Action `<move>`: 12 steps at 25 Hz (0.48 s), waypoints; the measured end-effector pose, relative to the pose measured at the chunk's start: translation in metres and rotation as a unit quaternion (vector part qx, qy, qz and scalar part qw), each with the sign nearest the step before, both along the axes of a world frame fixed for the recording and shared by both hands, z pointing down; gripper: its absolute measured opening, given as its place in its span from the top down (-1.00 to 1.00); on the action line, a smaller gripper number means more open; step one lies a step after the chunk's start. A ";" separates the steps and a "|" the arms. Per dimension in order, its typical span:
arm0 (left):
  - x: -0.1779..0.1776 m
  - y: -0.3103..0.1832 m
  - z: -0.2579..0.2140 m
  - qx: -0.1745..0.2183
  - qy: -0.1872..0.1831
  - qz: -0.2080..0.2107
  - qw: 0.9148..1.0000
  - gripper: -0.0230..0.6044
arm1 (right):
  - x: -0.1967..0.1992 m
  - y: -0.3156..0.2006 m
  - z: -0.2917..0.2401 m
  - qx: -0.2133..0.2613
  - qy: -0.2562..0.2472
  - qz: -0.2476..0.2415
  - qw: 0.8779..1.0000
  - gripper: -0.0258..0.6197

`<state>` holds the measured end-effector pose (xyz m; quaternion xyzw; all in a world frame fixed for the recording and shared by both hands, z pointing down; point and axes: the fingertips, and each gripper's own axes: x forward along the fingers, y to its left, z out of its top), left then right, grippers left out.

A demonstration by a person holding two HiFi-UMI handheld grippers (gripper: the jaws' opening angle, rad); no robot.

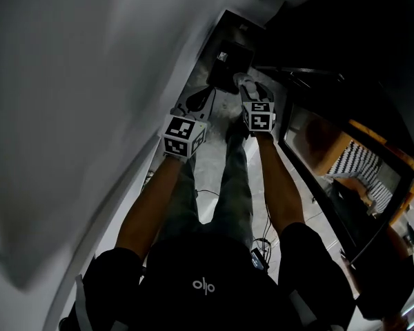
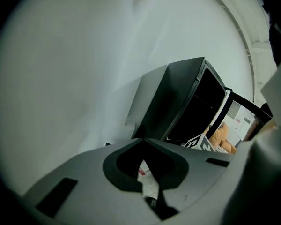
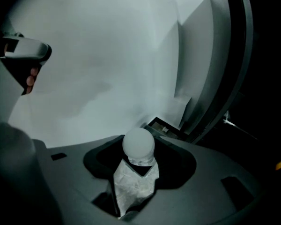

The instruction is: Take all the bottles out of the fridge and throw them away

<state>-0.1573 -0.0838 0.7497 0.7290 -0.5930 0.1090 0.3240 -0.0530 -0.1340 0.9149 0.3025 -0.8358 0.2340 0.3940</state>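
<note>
The scene is dim. In the right gripper view my right gripper (image 3: pixel 139 150) is shut on a clear, crinkled plastic bottle (image 3: pixel 135 182), whose white round cap (image 3: pixel 138 145) sticks out past the jaws. Between the nearly closed jaws of my left gripper (image 2: pixel 146 150) sits a thin clear bottle (image 2: pixel 149 182) with a bit of red label. The head view shows both grippers held low in front of the person's legs, the left gripper (image 1: pixel 192 110) near the pale wall and the right gripper (image 1: pixel 251 88) beside it. A black box-shaped bin (image 1: pixel 228 62) stands on the floor just beyond them.
A pale wall (image 1: pixel 90 116) runs along the left. On the right is a dark glass-fronted unit (image 1: pixel 331 150) with orange and striped things behind the glass. Cables lie on the grey floor (image 1: pixel 214 178) by the person's legs. The black box (image 2: pixel 178 102) also shows in the left gripper view.
</note>
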 end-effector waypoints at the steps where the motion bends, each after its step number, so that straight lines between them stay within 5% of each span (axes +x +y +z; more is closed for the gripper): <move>1: 0.000 0.000 0.004 -0.002 -0.001 0.002 1.000 0.93 | -0.001 0.000 0.008 -0.004 0.002 -0.001 1.000 0.29; 12: 0.004 -0.001 0.017 -0.012 -0.002 0.017 1.000 0.93 | -0.018 -0.001 0.035 -0.020 -0.013 0.005 1.000 0.25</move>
